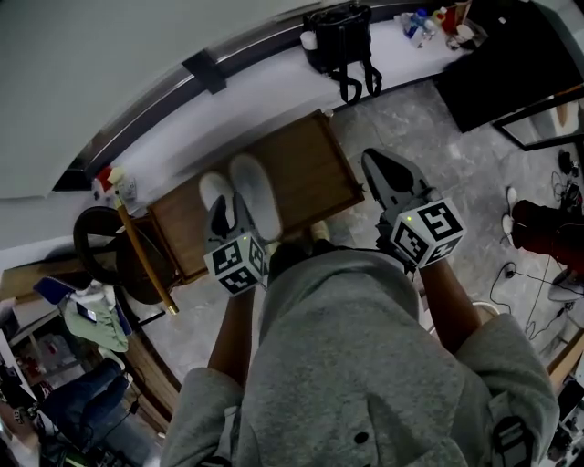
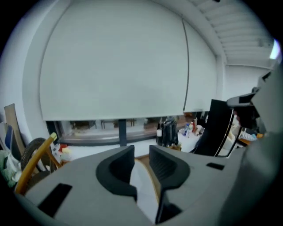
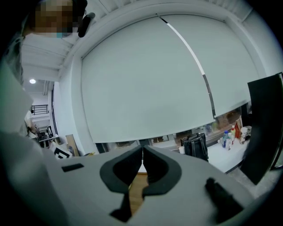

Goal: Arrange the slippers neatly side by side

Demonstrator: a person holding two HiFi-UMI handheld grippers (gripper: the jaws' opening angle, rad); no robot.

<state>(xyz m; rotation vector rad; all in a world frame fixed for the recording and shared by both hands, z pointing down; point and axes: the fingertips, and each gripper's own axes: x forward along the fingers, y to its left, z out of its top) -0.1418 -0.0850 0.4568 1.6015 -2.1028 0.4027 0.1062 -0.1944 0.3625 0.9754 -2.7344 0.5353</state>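
Observation:
Two white slippers lie side by side on the brown wooden table, toes pointing away: the left slipper and the longer-looking right slipper. My left gripper hangs above the near end of the left slipper and hides part of it. In the left gripper view its jaws stand apart, with only a white slipper showing far below the gap. My right gripper is off the table's right edge, over the floor. Its jaws meet at the tips with nothing between them.
A black bag and bottles sit on the white ledge behind the table. A round wooden chair with a yellow stick stands to the left. A black cabinet and floor cables are to the right.

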